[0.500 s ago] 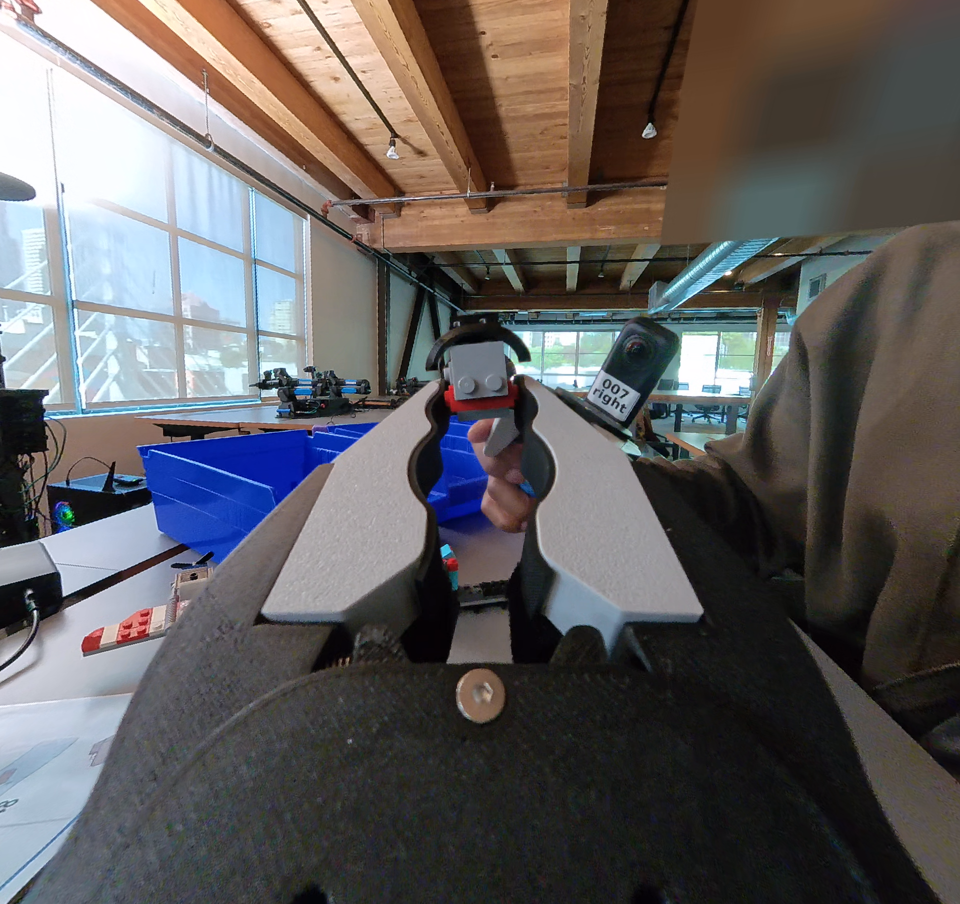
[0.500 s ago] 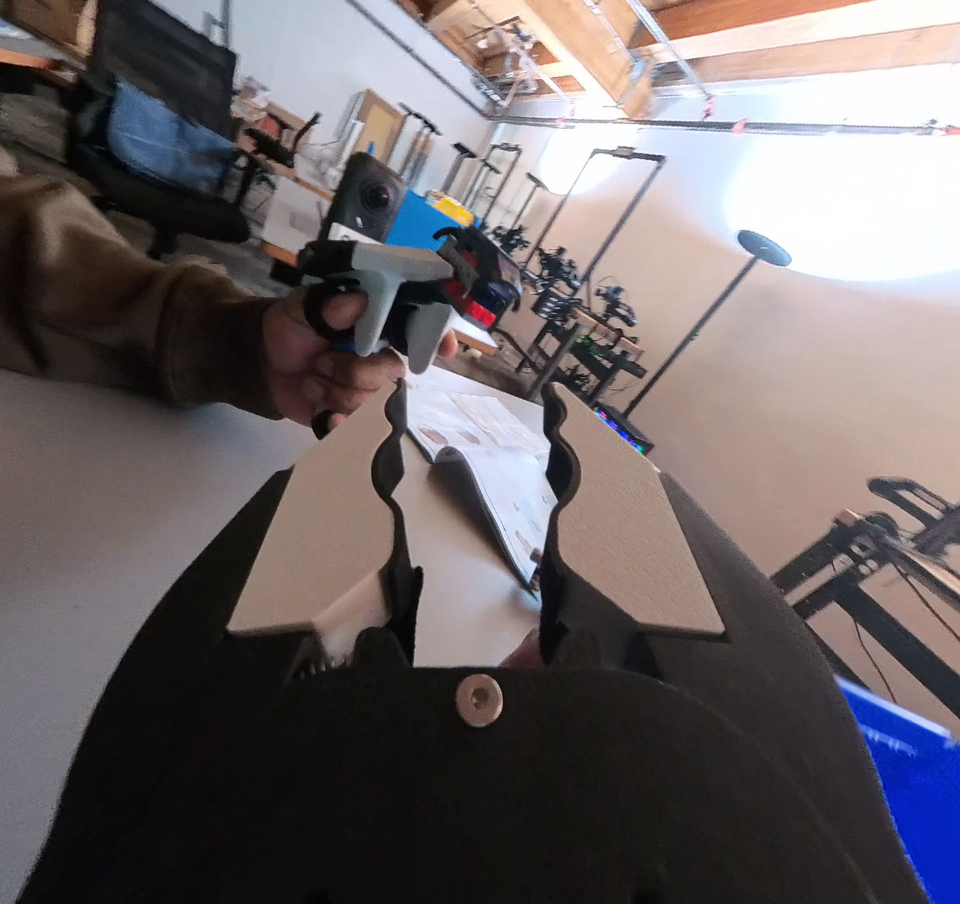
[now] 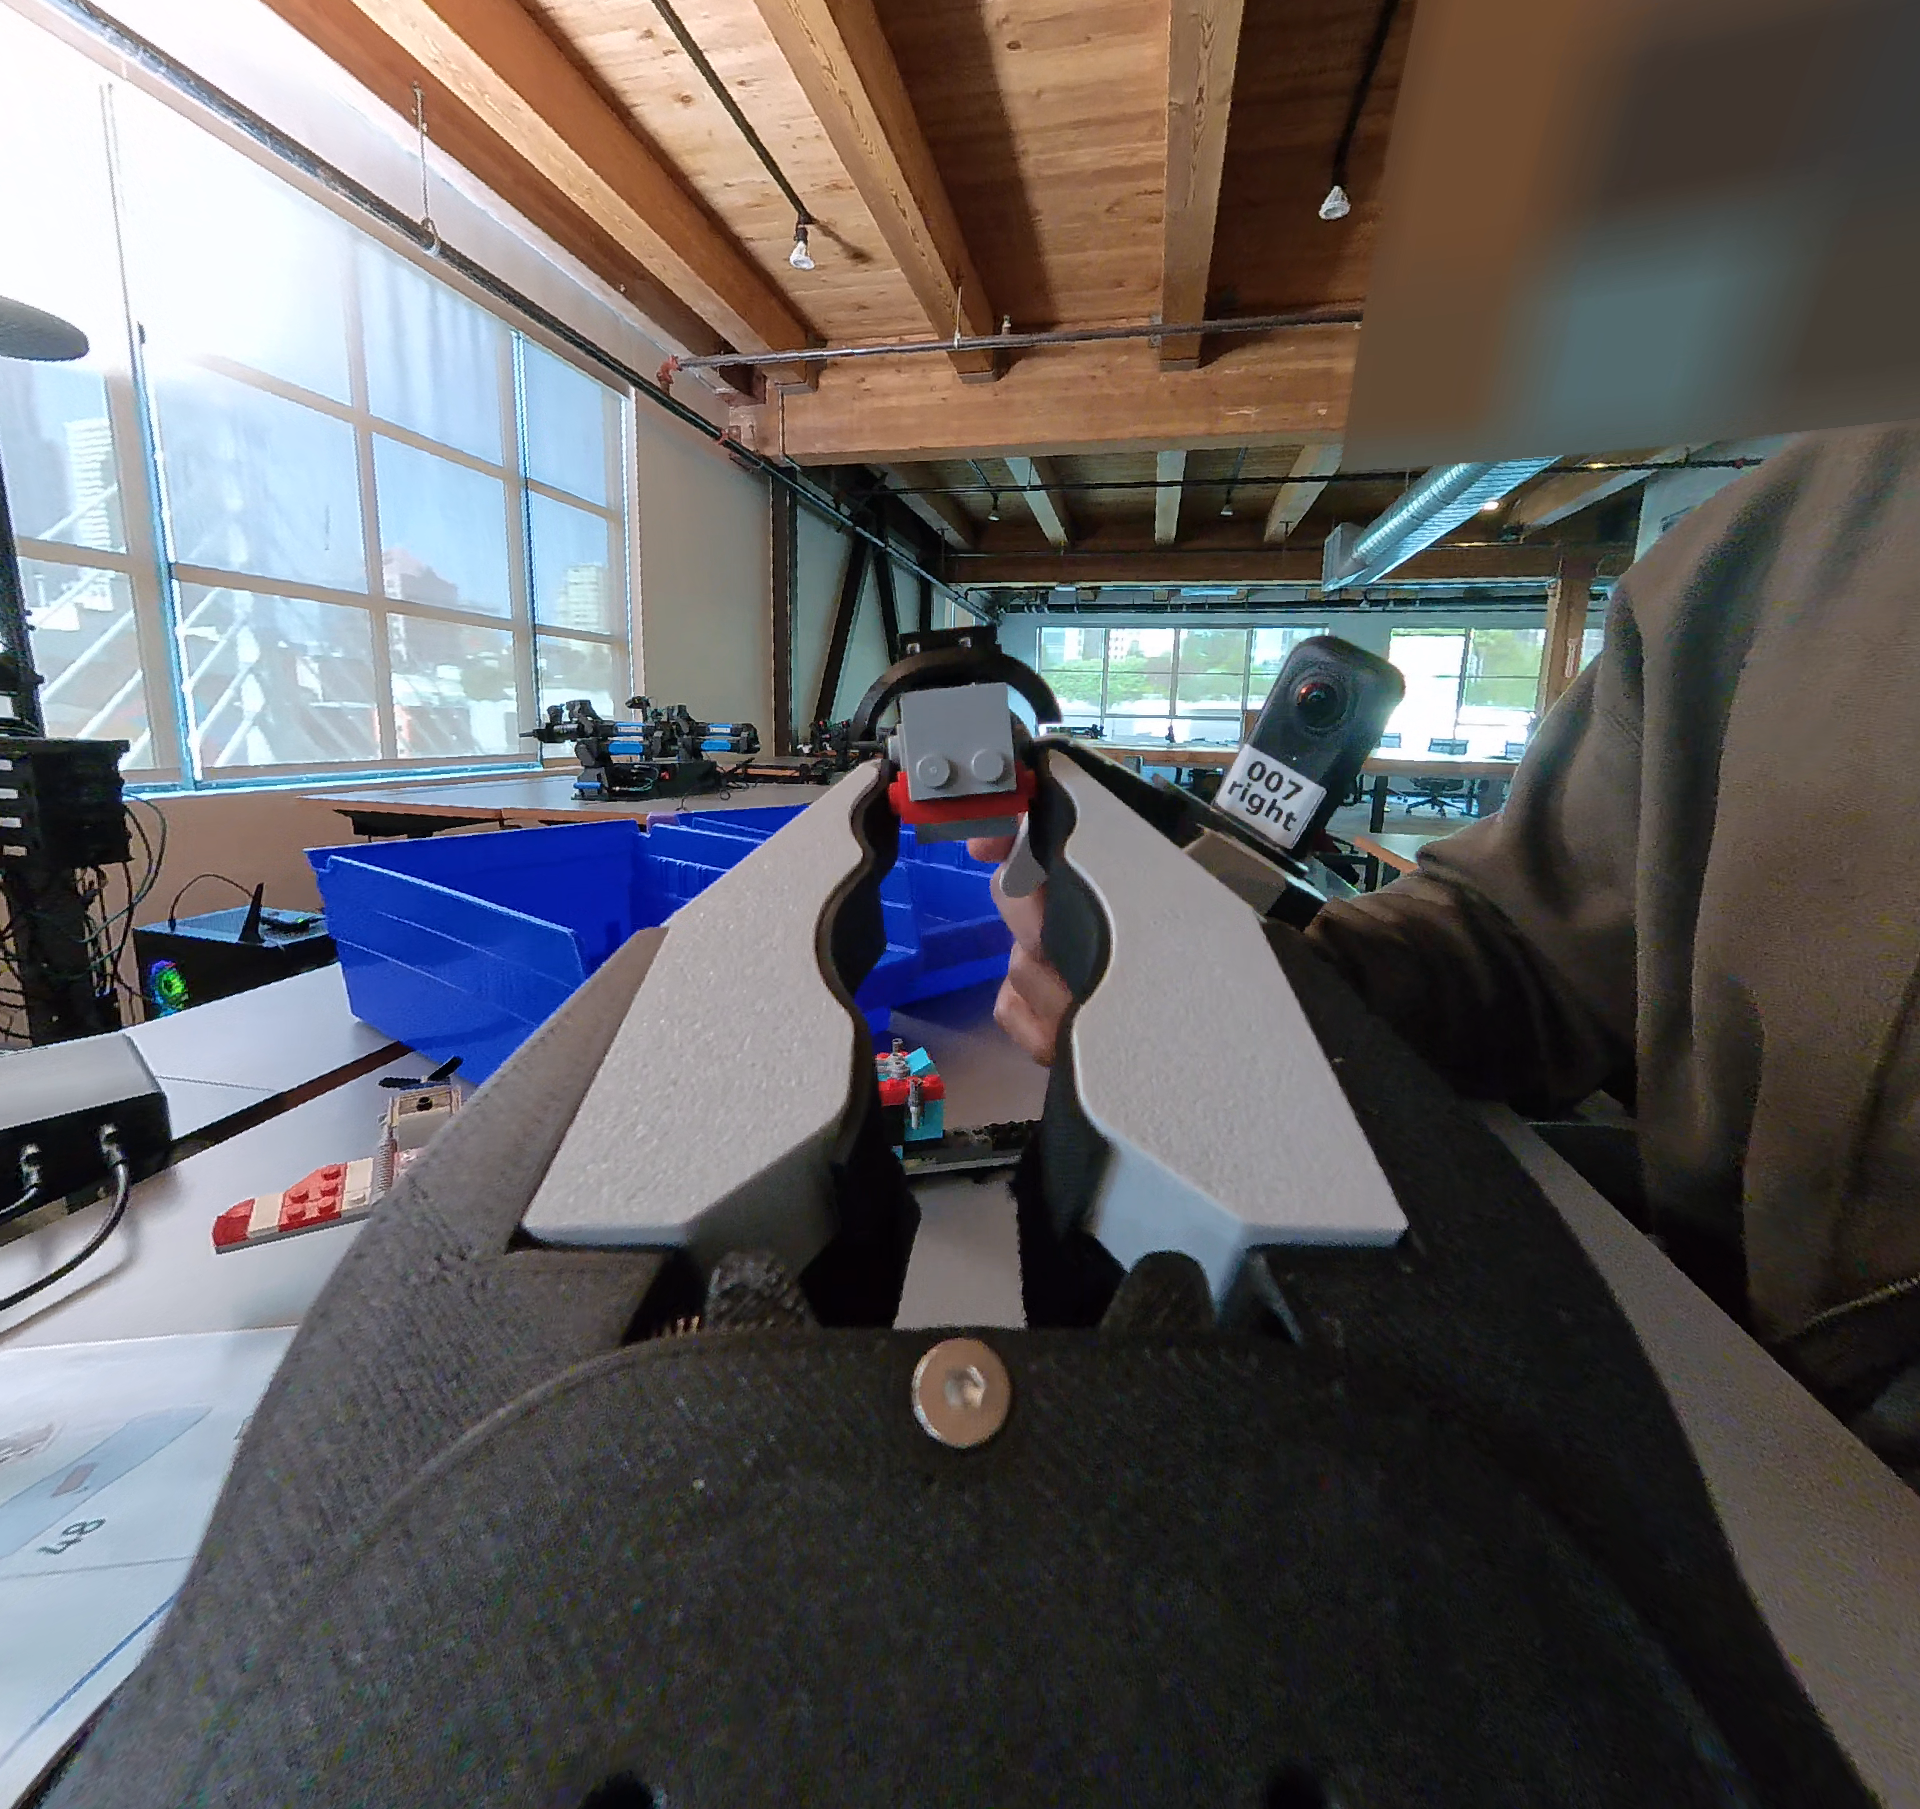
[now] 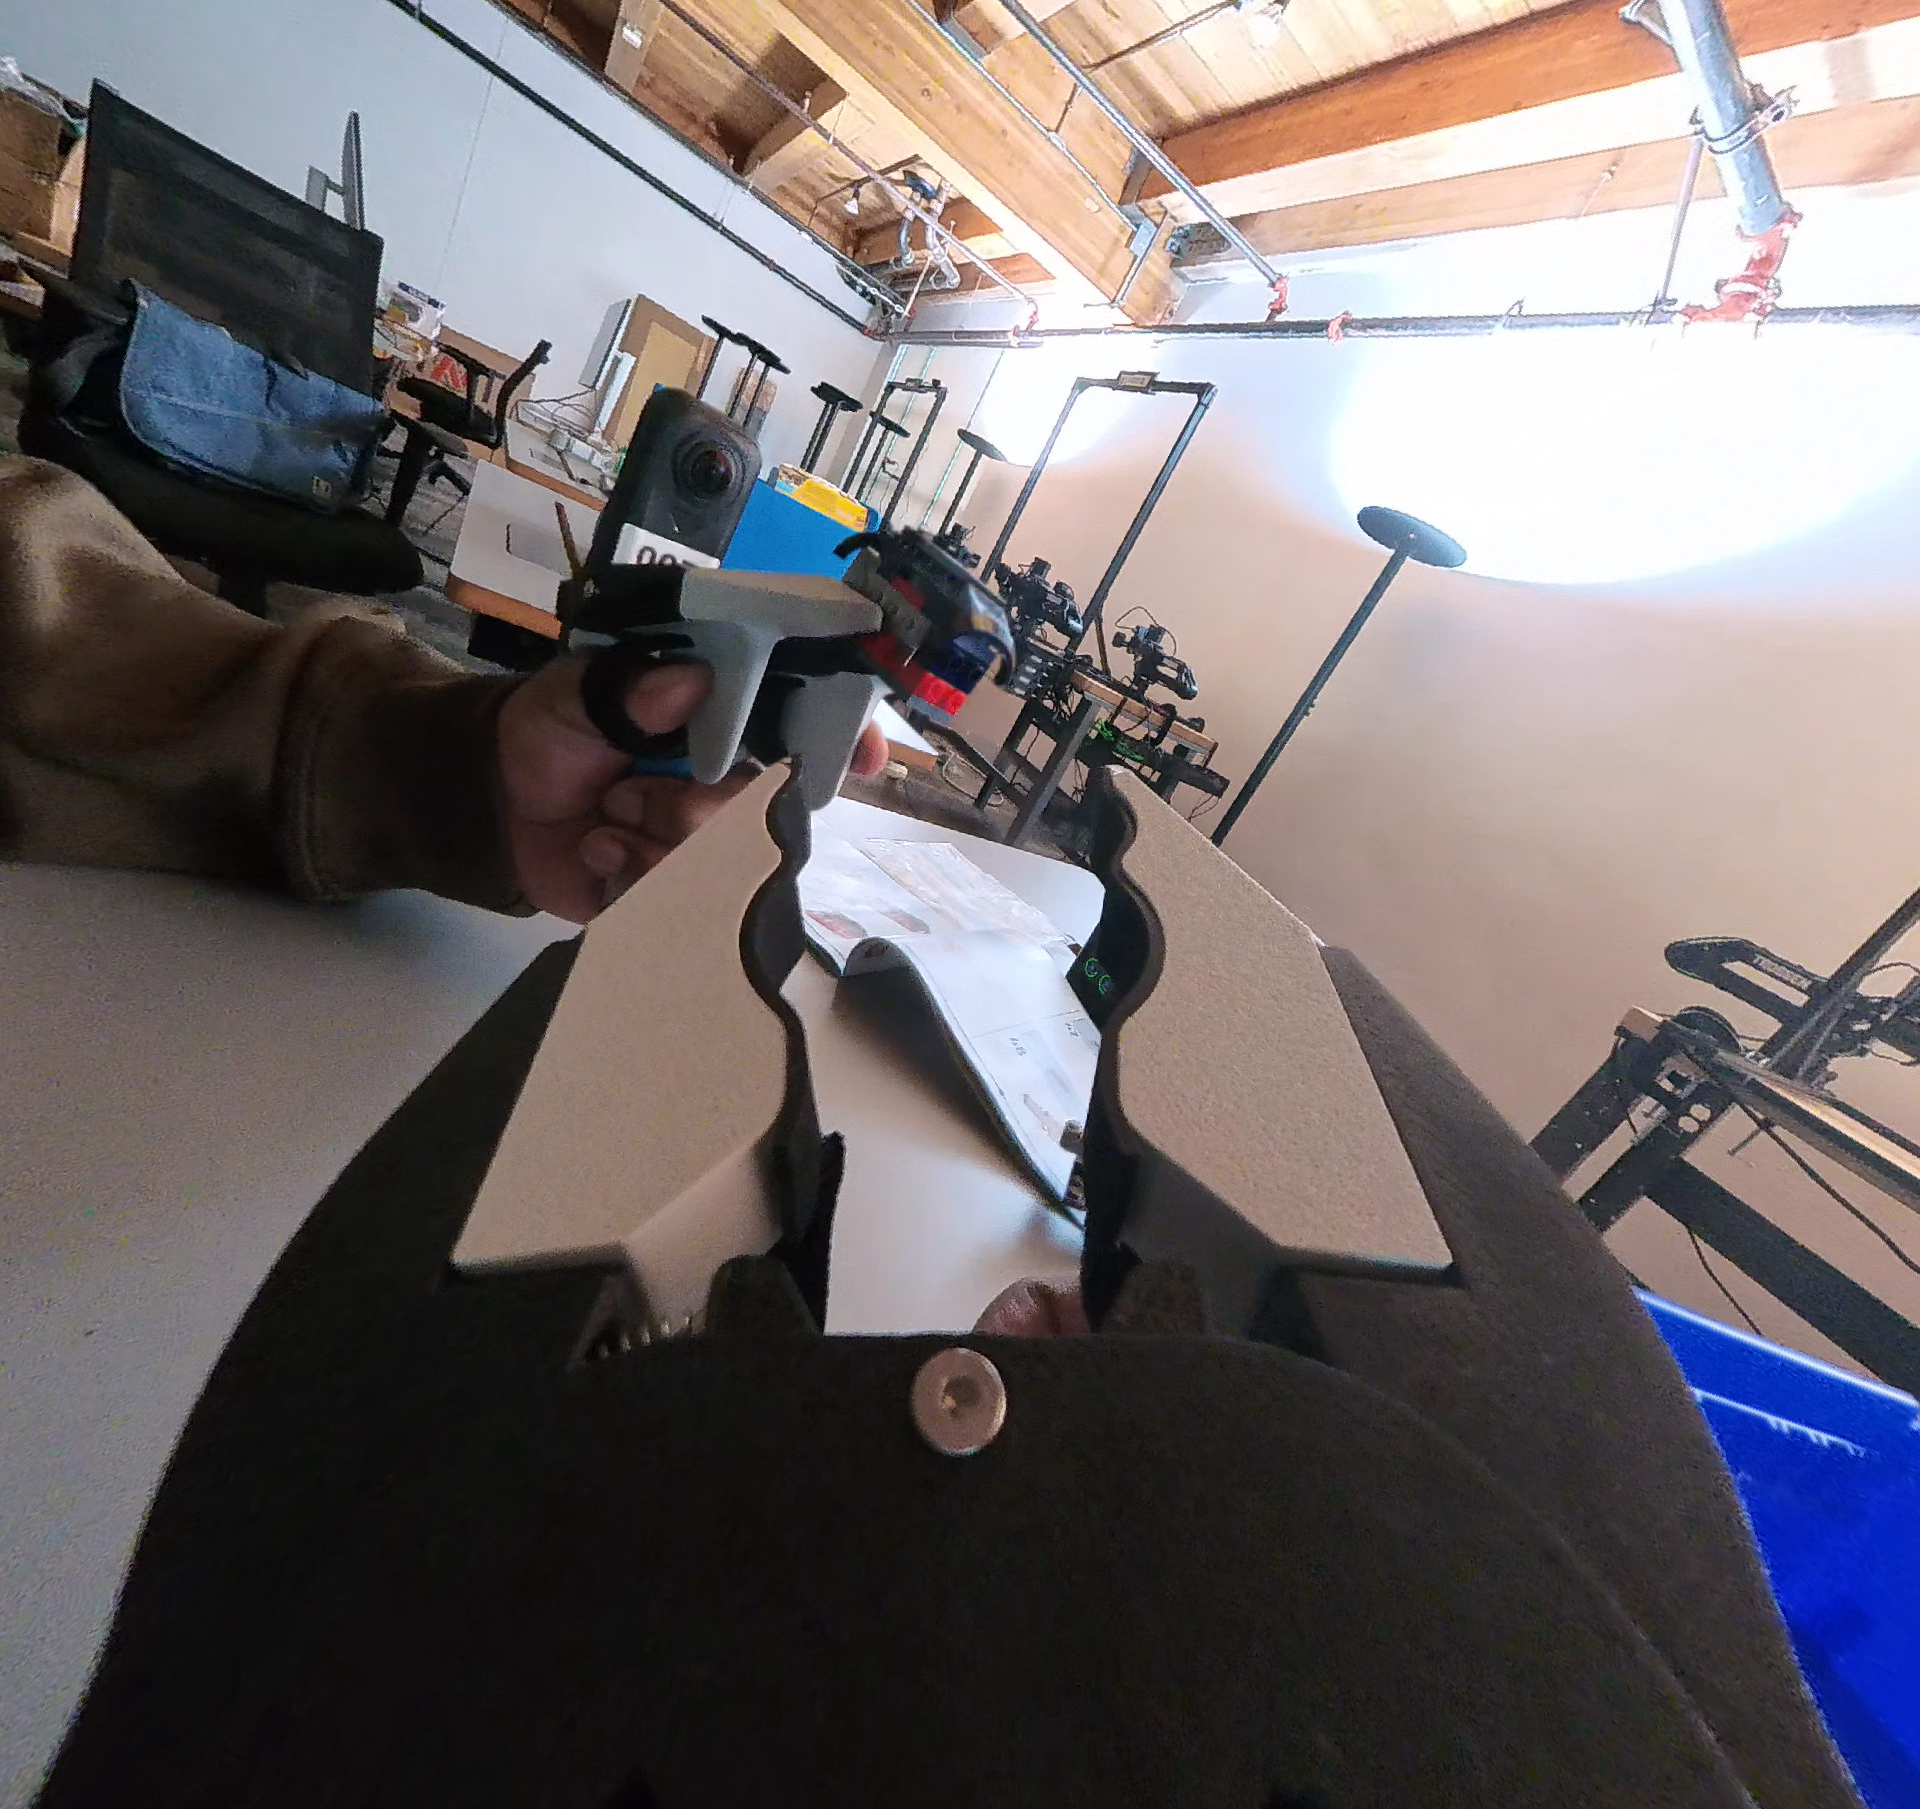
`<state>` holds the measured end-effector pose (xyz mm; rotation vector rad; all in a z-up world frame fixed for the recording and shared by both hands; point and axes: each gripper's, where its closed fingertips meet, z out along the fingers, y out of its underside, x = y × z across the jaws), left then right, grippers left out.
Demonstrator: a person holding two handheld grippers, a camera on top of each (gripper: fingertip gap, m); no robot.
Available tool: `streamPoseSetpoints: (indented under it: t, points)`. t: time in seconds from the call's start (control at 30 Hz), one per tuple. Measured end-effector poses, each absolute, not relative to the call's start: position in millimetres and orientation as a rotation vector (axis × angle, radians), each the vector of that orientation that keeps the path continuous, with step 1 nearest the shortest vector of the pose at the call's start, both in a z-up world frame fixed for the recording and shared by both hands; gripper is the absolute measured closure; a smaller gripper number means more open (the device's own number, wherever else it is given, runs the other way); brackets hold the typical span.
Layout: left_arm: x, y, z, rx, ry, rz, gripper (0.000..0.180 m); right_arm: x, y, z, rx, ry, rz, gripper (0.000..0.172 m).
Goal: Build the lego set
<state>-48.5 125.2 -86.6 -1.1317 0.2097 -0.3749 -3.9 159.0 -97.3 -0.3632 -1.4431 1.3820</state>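
I'm gripping one grey, red and black brick assembly (image 3: 961,772) in my left gripper (image 3: 961,793); my right gripper (image 4: 945,803) is gaping wide, bare.

A large blue bin (image 3: 488,918) sits on a pale grey tabletop (image 3: 260,1042), divided inside by blue partitions. Just in front of the bin, toward the camera, lies a flat red and white brick plate (image 3: 301,1203); beside that plate stands a small grey brick piece (image 3: 421,1115). To the bin's left, at the tabletop's edge, is a black box (image 3: 78,1099) with cables plugged in. An open instruction booklet (image 4: 966,970) lies flat on the tabletop. Beyond the bin, tall windows (image 3: 312,533) fill the wall under a wooden beamed ceiling (image 3: 935,97).
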Motion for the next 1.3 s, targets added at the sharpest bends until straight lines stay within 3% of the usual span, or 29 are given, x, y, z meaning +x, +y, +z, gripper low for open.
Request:
streamPoseSetpoints:
  t: [0.83, 1.3]
  points:
    - [-11, 176, -99, -1.116, 0.238, -0.553, 0.155, -6, 175, -95, -0.129, -1.412, 1.053, 0.095]
    - [-6, 174, -107, -1.175, 0.249, -0.580, 0.155, -11, 170, -105, -0.039, -1.383, 0.853, 0.096]
